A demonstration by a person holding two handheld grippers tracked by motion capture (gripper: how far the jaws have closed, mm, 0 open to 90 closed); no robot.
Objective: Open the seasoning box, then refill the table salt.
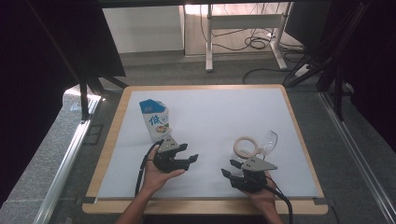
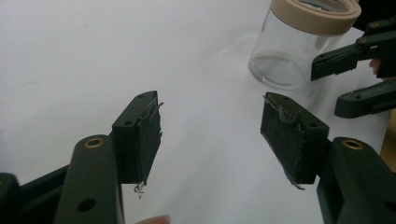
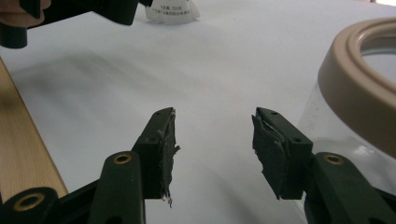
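A white and blue pouch (image 1: 156, 120) stands at the mat's left, just beyond my left hand; its lower edge shows in the right gripper view (image 3: 170, 11). A clear jar with a beige rim (image 1: 247, 147) sits at the right, just beyond my right gripper (image 1: 228, 168). That gripper is open, nothing between its pads (image 3: 215, 144), with the jar (image 3: 359, 93) close on its right. My left gripper (image 1: 189, 155) points right toward the jar (image 2: 289, 51) and is open and empty (image 2: 210, 126). The right gripper's jaws (image 2: 325, 91) show beside the jar there.
A white mat (image 1: 210, 121) covers a wooden-edged table (image 1: 205, 206). Black frame posts and dark curtains flank both sides. A desk frame and cables (image 1: 254, 44) stand on the floor beyond the table.
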